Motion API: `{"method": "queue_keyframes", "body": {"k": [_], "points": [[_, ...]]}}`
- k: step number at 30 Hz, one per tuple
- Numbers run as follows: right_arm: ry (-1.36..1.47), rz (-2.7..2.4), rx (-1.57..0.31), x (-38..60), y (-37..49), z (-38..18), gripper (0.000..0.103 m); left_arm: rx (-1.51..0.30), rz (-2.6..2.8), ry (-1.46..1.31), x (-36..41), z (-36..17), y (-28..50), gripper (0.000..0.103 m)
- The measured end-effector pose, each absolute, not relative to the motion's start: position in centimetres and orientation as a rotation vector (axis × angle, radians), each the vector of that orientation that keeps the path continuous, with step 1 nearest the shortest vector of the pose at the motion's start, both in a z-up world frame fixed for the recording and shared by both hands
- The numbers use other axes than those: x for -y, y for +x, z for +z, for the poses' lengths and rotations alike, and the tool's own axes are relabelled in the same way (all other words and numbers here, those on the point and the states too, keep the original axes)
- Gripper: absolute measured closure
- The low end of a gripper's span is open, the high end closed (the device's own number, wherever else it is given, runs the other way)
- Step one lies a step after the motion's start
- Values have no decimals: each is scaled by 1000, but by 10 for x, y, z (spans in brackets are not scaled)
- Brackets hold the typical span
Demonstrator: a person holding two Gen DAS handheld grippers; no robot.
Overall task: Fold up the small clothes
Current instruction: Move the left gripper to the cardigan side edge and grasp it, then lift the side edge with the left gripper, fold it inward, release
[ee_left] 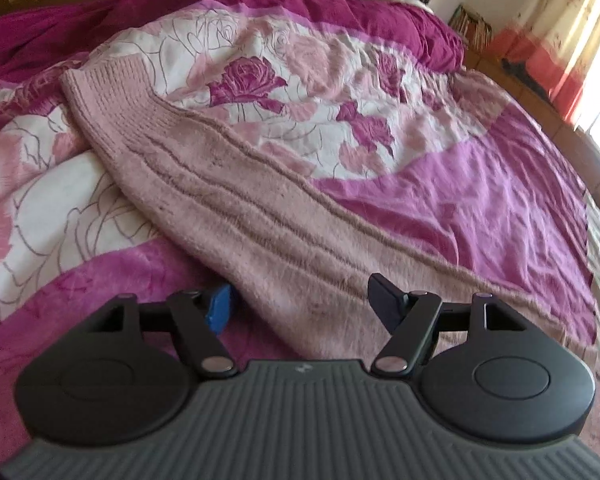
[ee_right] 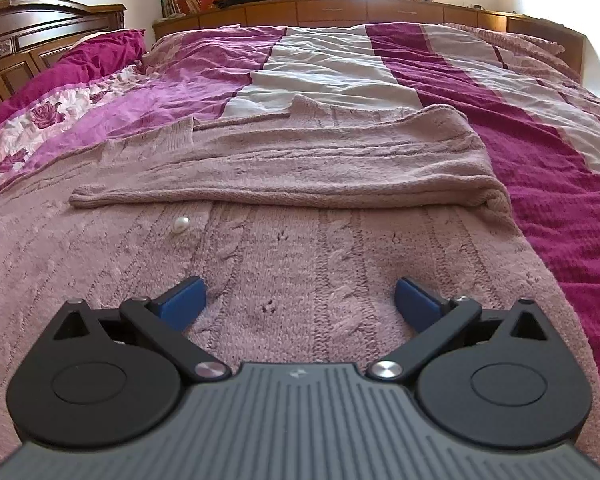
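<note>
A pink cable-knit cardigan [ee_right: 300, 240] lies flat on the bed. One sleeve [ee_right: 280, 176] is folded across its body, and a pearl button [ee_right: 181, 225] shows just below that fold. My right gripper [ee_right: 300, 304] hovers low over the cardigan's body, open, with only flat knit beneath the blue pads. In the left wrist view the other sleeve [ee_left: 220, 184] stretches away diagonally to its ribbed cuff [ee_left: 104, 92]. My left gripper [ee_left: 302, 304] is open and straddles the near part of this sleeve. Its pads stand apart from each other and do not pinch the knit.
The bed carries a magenta and white floral bedspread [ee_left: 460, 200] with striped bands [ee_right: 520, 152]. A dark wooden headboard [ee_right: 28, 40] and a magenta pillow [ee_right: 100, 52] are at the left. A wooden cabinet [ee_right: 360, 10] runs under the window beyond the bed.
</note>
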State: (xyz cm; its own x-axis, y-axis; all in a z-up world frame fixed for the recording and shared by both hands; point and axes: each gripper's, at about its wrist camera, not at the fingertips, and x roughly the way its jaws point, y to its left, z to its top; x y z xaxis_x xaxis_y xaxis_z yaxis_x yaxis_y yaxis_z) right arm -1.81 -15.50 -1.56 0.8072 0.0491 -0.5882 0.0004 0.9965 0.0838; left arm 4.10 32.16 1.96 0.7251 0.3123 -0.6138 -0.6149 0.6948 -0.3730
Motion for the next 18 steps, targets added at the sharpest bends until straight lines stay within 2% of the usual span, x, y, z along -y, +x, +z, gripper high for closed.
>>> {"method": "queue_keyframes", "body": {"k": [6,8,10,11,13,16,18], "points": [[80,26,-625,156,-19,-16,0,-498,531,-643,-331,18,42,32],[80,26,-625,155,-20,-16,0,-500,541,-630,-331,18,44,38],[81,26,-625,156,-20,-16,0,-509,563,-607,-331,19,45,56],[83,26,-625,156,-20,-15,0,-509,566,-605,-332,19,45,62],[92,28,-624,157,-21,-14,0,-508,554,-626,-337,19,43,87],[117,31,-621,160,-23,-11,0,-495,510,-663,-342,22,37,93],[139,32,-618,164,-25,-8,0,-472,484,-643,-339,29,34,94]]}}
